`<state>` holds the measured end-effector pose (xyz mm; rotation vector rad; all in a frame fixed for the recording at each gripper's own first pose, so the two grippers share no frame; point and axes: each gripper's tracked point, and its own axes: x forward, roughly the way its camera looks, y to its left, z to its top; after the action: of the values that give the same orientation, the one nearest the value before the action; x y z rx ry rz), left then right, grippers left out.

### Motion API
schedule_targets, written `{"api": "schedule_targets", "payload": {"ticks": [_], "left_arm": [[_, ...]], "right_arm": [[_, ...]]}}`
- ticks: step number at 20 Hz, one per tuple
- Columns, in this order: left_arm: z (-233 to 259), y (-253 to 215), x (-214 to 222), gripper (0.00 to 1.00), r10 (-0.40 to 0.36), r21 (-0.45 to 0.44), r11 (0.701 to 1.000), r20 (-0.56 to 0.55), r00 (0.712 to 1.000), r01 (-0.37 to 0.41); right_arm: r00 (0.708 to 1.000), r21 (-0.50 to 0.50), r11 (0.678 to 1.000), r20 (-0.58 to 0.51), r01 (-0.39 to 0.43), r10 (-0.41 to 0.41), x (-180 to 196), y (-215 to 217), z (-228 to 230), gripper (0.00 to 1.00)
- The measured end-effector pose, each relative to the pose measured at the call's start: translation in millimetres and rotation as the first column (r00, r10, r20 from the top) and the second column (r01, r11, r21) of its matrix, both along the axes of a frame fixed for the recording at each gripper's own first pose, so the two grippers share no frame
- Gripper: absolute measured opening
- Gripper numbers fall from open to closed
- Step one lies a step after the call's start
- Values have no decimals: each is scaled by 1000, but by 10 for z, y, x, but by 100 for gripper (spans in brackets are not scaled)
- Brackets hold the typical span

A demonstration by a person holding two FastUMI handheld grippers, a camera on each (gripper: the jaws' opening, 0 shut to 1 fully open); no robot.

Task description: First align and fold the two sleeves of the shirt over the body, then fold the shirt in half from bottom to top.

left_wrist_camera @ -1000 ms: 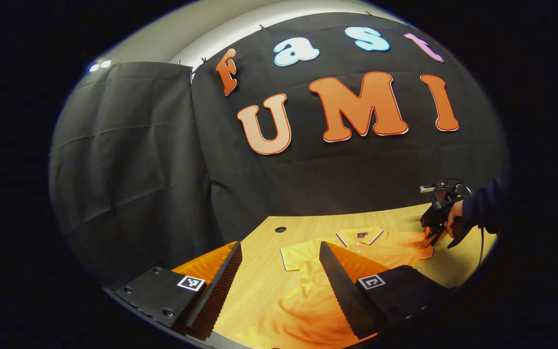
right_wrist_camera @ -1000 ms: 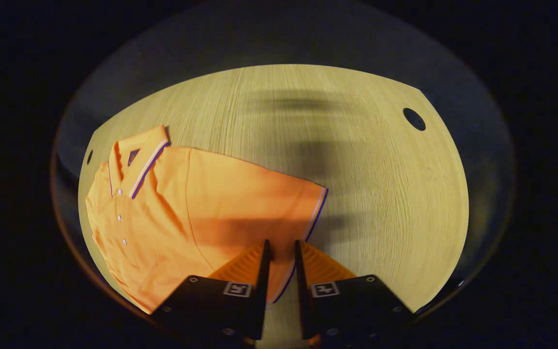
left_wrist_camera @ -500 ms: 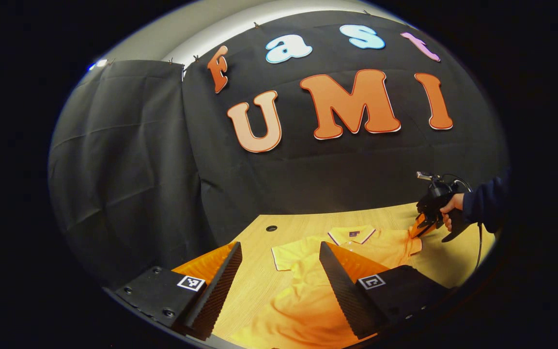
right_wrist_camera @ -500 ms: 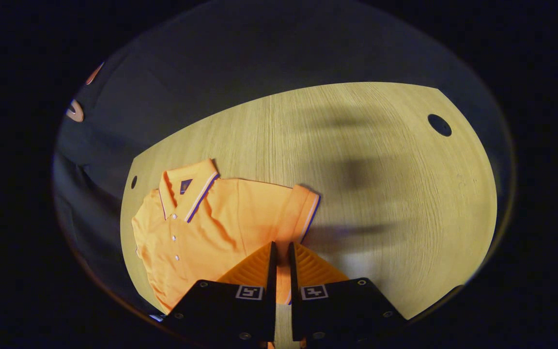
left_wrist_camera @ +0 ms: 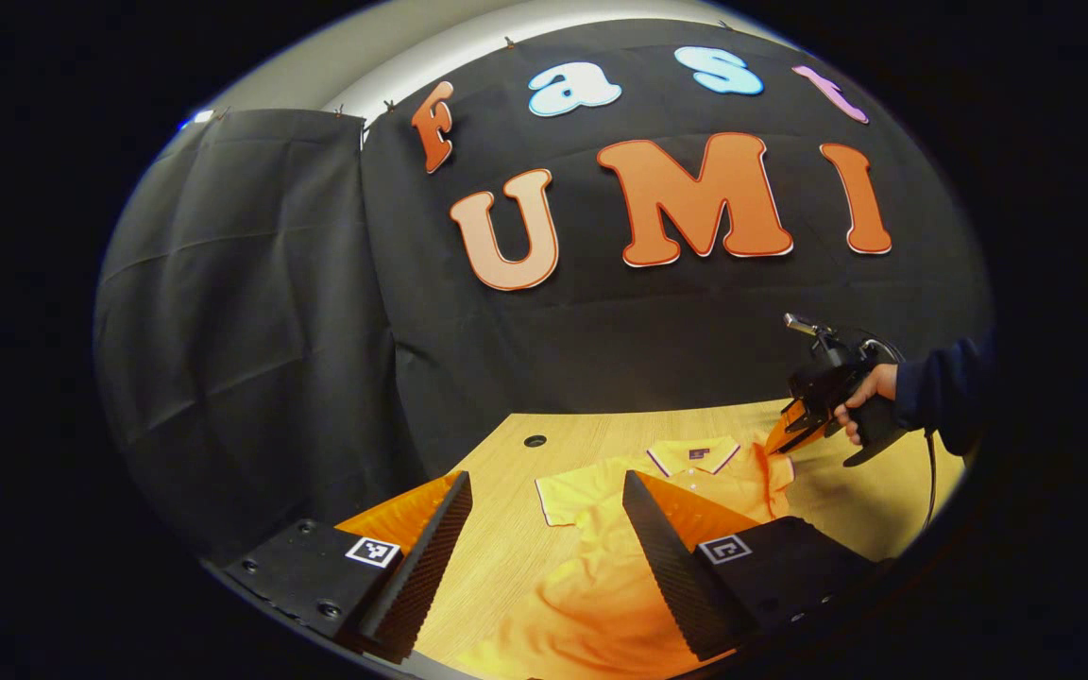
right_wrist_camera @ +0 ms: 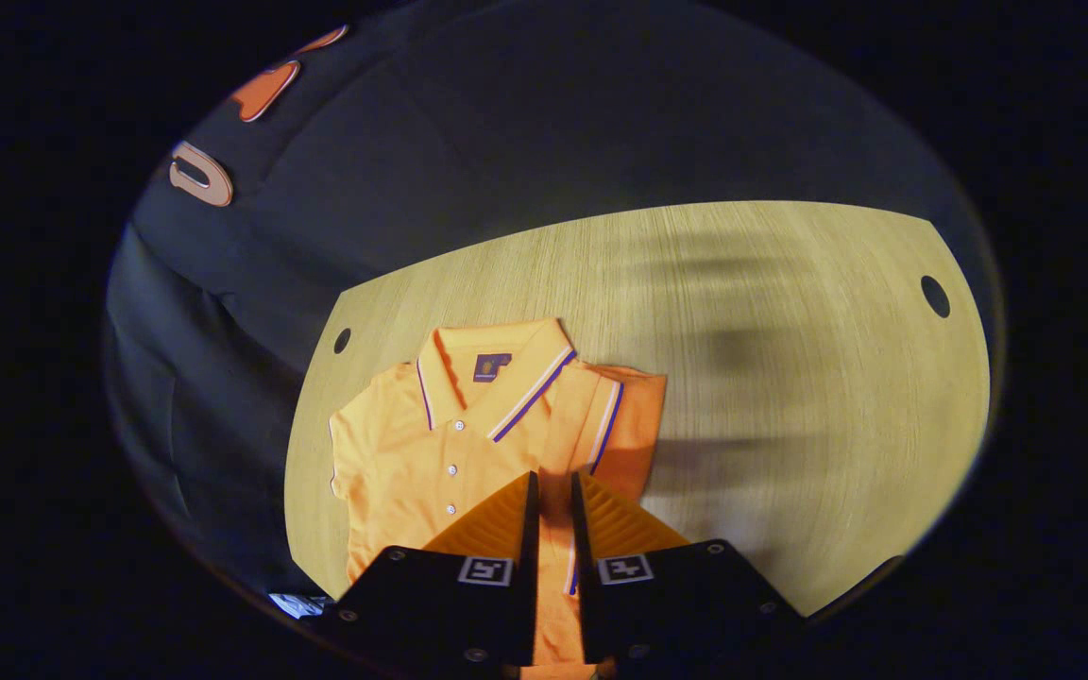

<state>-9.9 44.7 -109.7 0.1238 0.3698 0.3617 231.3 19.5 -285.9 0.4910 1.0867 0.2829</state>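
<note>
At lower centre, our right hand-held gripper (right_wrist_camera: pixel 553 491) pinches the shirt (right_wrist_camera: pixel 431 444) sleeve (right_wrist_camera: pixel 615 430) above the table (right_wrist_camera: pixel 790 378); left hand-held gripper (left_wrist_camera: pixel 544 491) gapes wide.

Soft matt cloth shirt (right_wrist_camera: pixel 412 453), smooth wood-grain table (right_wrist_camera: pixel 790 397)

lighting: warm, fairly dim, falling from above onto the table (right_wrist_camera: pixel 790 453); booth walls stay dark.
shadows: broad, soft-edged streaks across the far table top in the right gripper view; a darker patch right of the shirt (right_wrist_camera: pixel 431 444).
glare: small bright spot at the far upper left of the left gripper view; pale strip of lit wall above the cloth.
blur: wood grain smeared in the right gripper view; left gripper view sharper.
distortion: strong fisheye bending, edges darkened.
</note>
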Motion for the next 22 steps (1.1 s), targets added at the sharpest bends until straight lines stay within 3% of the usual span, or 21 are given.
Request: {"api": "schedule_targets", "payload": {"ticks": [1, 3, 4, 5, 7, 10, 11, 13, 16, 19, 22], "left_arm": [[-26, 50, 8, 99, 4, -14, 1000, -1, 1000, -4], [-70, 201, 46, 99, 10, -37, 999, -3, 1000, -10], [-114, 259, 73, 99, 15, -52, 999, -5, 1000, -15], [-169, 346, 106, 99, 16, -76, 997, -15, 1000, -18], [-306, 520, 184, 99, 13, -103, 995, -35, 999, -17], [-483, 776, 485, 100, -30, -135, 991, -57, 998, 22], [-560, 872, 608, 95, -50, -149, 988, -69, 996, 39], [-740, 1052, 831, 99, -87, -182, 981, -103, 991, 67], [-1018, 1258, 1165, 99, -159, -272, 955, -145, 976, 115], [-1402, 1451, 1458, 99, -188, -335, 937, -259, 947, 94], [-1929, 1497, 1731, 100, -219, -381, 923, -390, 894, 59]], "right_arm": [[1000, 14, 1000, -2, -4, 4, -9, 66, 23, 38], [1000, 1, 1000, 18, 4, -4, -2, 69, 69, 59], [999, -7, 1000, 31, 9, -9, 6, 56, 111, 53], [999, -16, 1000, 44, 13, -13, -1, 56, 144, 70], [997, -34, 999, 77, 30, -28, -33, 4, 256, 81], [987, -63, 995, 144, 79, -70, -107, -77, 491, 90], [983, -72, 992, 163, 101, -88, -170, -90, 573, 91], [971, -87, 985, 202, 149, -129, -300, -107, 729, 95], [943, -131, 964, 272, 233, -191, -496, -178, 943, 96], [910, -189, 919, 307, 347, -281, -746, -287, 1037, 97], [876, -201, 879, 326, 432, -356, -1034, -321, 1107, 98]]}}
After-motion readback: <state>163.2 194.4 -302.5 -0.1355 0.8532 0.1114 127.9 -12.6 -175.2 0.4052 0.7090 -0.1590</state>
